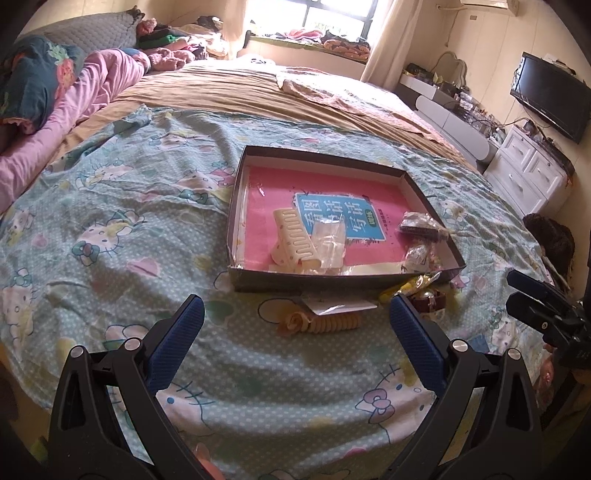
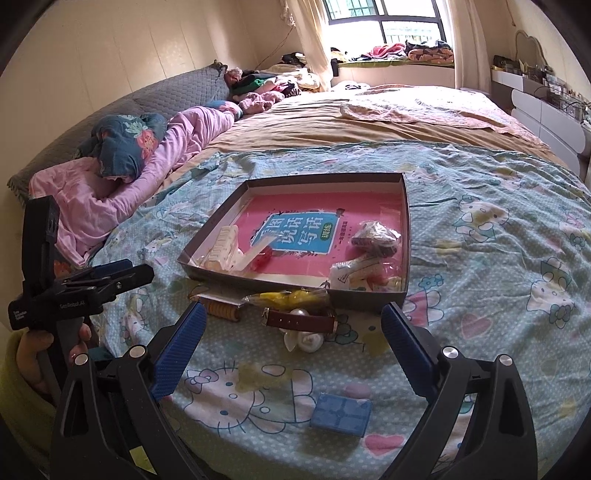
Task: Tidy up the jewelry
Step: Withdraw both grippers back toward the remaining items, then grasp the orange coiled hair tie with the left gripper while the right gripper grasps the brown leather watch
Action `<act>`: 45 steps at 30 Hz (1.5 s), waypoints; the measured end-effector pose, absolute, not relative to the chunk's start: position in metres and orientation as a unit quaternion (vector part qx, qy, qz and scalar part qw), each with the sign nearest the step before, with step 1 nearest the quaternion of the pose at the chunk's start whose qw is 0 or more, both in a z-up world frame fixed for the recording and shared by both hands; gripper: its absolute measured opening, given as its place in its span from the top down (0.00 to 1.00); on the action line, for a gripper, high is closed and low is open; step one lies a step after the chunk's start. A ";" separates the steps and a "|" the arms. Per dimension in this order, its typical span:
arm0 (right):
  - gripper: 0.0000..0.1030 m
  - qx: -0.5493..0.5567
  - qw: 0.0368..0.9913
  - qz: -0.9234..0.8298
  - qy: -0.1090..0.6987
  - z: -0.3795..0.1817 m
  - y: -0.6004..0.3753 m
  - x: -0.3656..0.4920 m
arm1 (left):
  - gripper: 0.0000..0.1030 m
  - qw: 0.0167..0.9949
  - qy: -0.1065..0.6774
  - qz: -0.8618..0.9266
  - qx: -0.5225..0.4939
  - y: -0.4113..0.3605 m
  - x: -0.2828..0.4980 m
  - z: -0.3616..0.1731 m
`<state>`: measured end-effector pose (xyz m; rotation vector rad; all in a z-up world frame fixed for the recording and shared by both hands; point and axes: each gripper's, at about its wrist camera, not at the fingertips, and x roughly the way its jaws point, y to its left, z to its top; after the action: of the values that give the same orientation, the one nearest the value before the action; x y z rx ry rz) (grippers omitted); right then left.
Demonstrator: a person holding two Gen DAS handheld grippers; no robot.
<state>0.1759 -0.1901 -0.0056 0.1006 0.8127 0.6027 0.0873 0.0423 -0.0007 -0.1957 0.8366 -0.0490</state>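
Bedroom: cartoon-print bedspread (image 2: 480, 240) bears a shallow box (image 2: 369, 295) below the window (image 2: 384, 22).

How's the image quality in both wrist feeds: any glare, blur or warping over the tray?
Left wrist: window blown out white, tray evenly lit and sharp, edges bent by fisheye. Right wrist: window bright but its bars readable, tray sharp, dark vignette in the corners, bed's far edge curved.
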 end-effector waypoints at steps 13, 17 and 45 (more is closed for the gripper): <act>0.08 0.075 0.847 0.290 0.440 -0.036 -0.189 0.184 | 0.09 0.881 0.469 -0.036 -0.047 0.021 0.093 -0.045; 0.08 0.082 0.841 0.286 0.452 -0.043 -0.189 0.190 | 0.09 0.876 0.478 -0.042 -0.038 0.014 0.101 -0.054; 0.24 0.144 0.781 0.330 0.511 -0.090 -0.163 0.247 | 0.09 0.869 0.489 -0.054 -0.051 0.002 0.134 -0.073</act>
<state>0.2471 -0.1626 -0.0900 0.3102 1.1028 0.7127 0.1345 0.0020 -0.0729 -0.1069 1.0230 -0.1139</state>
